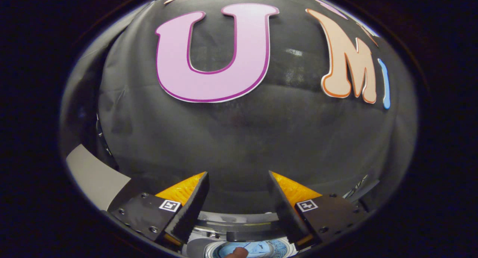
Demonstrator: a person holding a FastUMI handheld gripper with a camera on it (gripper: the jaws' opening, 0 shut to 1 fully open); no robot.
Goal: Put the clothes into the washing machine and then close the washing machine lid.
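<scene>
Only the top of the washing machine [239,217] peeks up low between the gripper's [237,173] fingers, which are spread wide with nothing in them. Something blue [263,247] is lying in its round opening. Can't tell what the machine stands on.

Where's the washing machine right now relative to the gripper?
The washing machine sits low between the open gripper fingers, below the black cloth wall.

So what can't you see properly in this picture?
- Washing machine, gripper view: just a sliver shows low between the open fingers of the hand-held gripper; the rest is cut off, so lid position is unclear.
- Clothes: none can be made out.
- Small reddish thing over the machine: too cut off to identify.
</scene>
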